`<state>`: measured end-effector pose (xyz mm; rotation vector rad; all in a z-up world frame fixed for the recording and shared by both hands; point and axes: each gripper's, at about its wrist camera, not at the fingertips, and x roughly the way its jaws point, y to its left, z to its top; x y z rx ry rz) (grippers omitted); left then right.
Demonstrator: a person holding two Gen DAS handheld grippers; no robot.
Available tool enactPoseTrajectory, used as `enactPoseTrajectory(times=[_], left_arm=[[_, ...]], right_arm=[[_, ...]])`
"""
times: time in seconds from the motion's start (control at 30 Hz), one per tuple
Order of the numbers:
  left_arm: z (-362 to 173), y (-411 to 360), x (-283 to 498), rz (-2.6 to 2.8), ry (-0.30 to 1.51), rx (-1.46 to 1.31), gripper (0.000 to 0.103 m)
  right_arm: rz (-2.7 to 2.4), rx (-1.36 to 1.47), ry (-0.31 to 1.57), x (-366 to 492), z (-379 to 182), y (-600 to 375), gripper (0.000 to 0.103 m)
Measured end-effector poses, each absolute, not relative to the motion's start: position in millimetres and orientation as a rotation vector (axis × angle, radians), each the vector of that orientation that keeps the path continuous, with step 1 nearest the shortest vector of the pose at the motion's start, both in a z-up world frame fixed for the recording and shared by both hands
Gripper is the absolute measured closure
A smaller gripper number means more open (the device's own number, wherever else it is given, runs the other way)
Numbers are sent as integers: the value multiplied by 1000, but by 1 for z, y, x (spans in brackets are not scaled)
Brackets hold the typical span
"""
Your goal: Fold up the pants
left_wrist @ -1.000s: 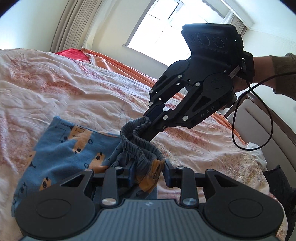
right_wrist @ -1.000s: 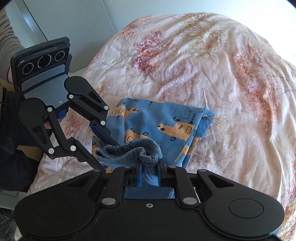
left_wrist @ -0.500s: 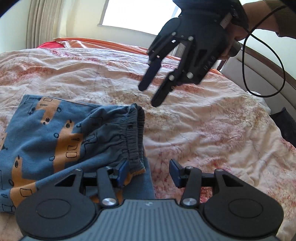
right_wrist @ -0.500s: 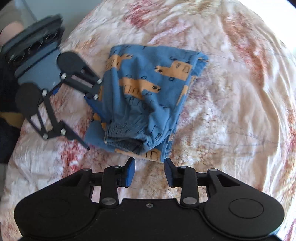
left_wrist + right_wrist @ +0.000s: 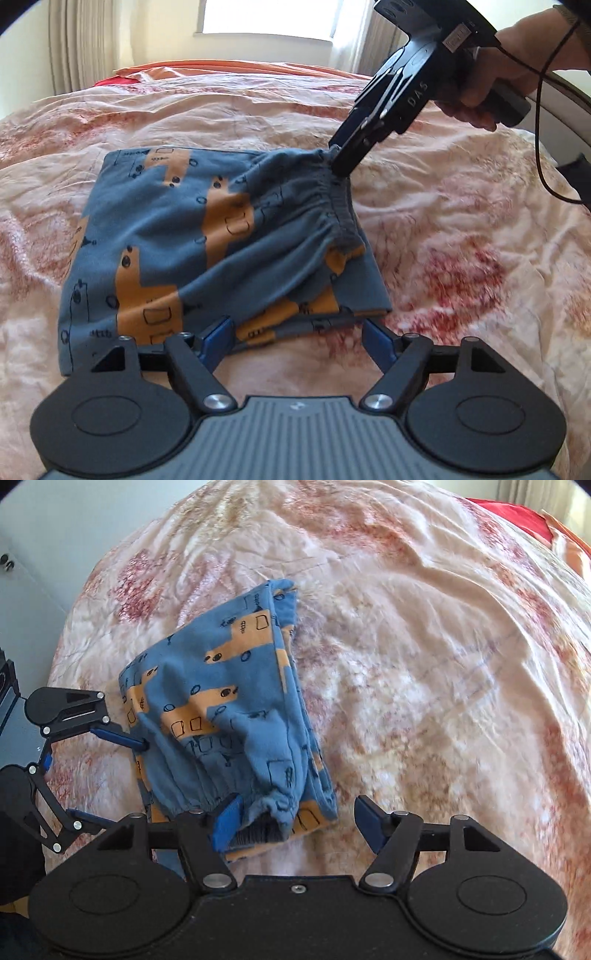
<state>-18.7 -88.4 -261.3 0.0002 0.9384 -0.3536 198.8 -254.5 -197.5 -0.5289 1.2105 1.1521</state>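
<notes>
The blue pants [image 5: 207, 236] with orange blocks are being seen lying folded on the bed [image 5: 461, 229], spread over a cream quilt mottled in red. The left gripper [image 5: 301, 341] is being held just at the near edge of the pile, and its jaws are being opened; nothing is being pinched between the blue pads, though the left pad is being crowded by the fabric's hem. The right gripper [image 5: 297, 825] is being held low over the gathered waistband [image 5: 264, 829], its jaws also being opened, with a bunch of elastic lying between the pads but not being pressed from both sides. From the left wrist view, the right gripper's tips are being partly hidden behind the raised waistband, so contact there is hard to judge. The person's hand [image 5: 484, 88] on that handle is being cut off at the frame edge. In the right wrist view, the left gripper is being cropped at the left border, and the quilt to the right is being smeared by blur.
</notes>
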Motion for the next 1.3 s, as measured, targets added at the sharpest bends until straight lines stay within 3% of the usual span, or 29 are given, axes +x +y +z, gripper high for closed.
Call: enactPoseTrajectory(times=[0.13,0.33,0.73,1.3], left_arm=[[-260,-68,-35,-331,985,-31,17],[-256,-34,-34,-225,1085,-107,9],[-245,6,-22,-220,1147,-100,4],[-252,47,45,-261,1110,-44,4]], right_arm=[[1038,-409,1182,181,-181,-280,28],[827,-178,1166,130,-179,-299,8],[601,157,1272,50,-218,-277,4],[443,323,1199,70,-224,-296,4]])
